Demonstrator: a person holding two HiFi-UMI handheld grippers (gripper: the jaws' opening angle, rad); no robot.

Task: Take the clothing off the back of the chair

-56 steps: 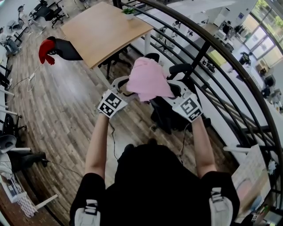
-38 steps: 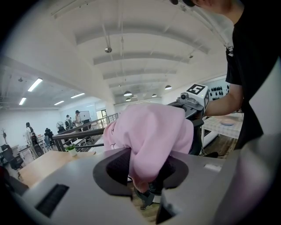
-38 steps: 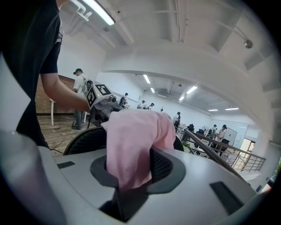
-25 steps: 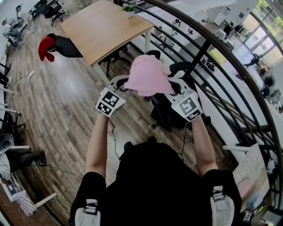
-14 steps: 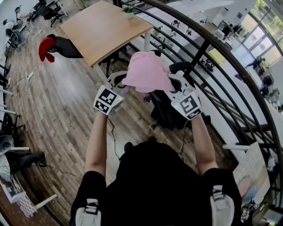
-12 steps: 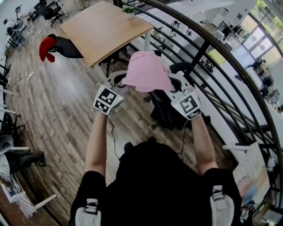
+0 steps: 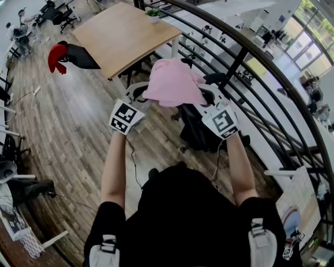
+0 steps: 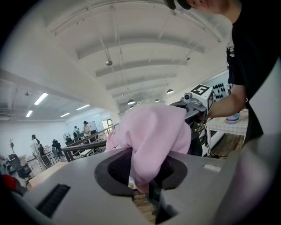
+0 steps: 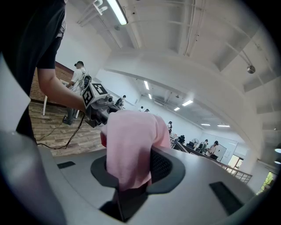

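A pink garment [image 7: 174, 83] hangs stretched between my two grippers, held up above the black office chair [image 7: 201, 125]. My left gripper [image 7: 140, 99] is shut on its left edge; in the left gripper view the pink cloth [image 8: 151, 140] is bunched between the jaws. My right gripper [image 7: 207, 101] is shut on the right edge, and the right gripper view shows the cloth [image 9: 129, 147] pinched the same way. The garment covers both pairs of fingertips in the head view. Whether any of it still touches the chair back I cannot tell.
A wooden table [image 7: 125, 34] with a small potted plant [image 7: 153, 12] stands beyond the chair. A curved black railing [image 7: 261, 78] runs along the right. A second chair with a red cloth [image 7: 56, 56] sits at the far left on the wood floor [image 7: 68, 135].
Both grippers have risen a little with the pink garment, which now sits higher above the chair. The grip on both edges is unchanged.
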